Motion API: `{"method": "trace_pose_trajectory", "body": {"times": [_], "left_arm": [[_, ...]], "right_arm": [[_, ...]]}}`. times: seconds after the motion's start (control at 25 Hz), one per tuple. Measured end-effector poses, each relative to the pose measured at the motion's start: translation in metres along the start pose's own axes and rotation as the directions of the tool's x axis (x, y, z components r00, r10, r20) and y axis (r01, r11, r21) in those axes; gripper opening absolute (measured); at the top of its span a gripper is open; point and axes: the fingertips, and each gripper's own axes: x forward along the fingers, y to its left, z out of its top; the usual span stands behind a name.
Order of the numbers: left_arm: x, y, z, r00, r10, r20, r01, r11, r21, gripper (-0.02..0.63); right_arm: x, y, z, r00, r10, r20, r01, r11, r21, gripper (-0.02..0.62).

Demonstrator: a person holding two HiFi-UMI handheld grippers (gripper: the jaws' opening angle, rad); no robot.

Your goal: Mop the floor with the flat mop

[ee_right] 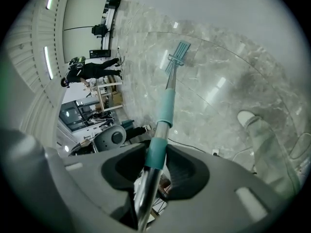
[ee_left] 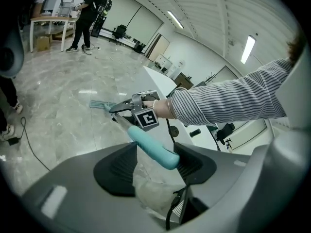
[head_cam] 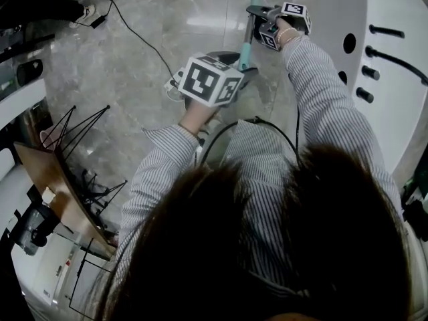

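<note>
Both grippers are on the flat mop (ee_right: 165, 108). The left gripper (ee_left: 155, 165) is clamped on the teal end grip (ee_left: 150, 147), and the right gripper (ee_right: 155, 168) is clamped lower on the shaft at the teal collar (ee_right: 156, 152). The mop head (ee_right: 177, 56) looks down on the floor (ee_right: 233, 81), well ahead of both. We reckon the pole is light and stiff. Bare metal may slip, so we'd hold the teal sleeves.
</note>
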Motion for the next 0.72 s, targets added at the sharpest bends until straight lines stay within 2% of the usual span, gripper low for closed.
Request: {"method": "trace_pose_trajectory", "body": {"times": [0.44, 0.6, 0.72], "left_arm": [[-0.072, -0.068, -0.197, 1.000, 0.010, -0.019, -0.009, 1.000, 0.015, 0.236], [-0.096, -0.098, -0.275, 0.999, 0.017, -0.040, -0.016, 0.999, 0.028, 0.236], [-0.116, -0.118, -0.318, 0.998, 0.015, -0.060, -0.013, 0.999, 0.029, 0.236]], "right_arm": [[-0.021, -0.116, -0.188, 1.000, 0.027, -0.007, -0.027, 0.999, 0.035, 0.132], [-0.030, -0.163, -0.260, 1.000, 0.003, -0.031, -0.002, 1.000, 0.025, 0.132], [-0.037, -0.189, -0.308, 0.999, -0.001, -0.045, 0.003, 0.999, 0.038, 0.132]]}}
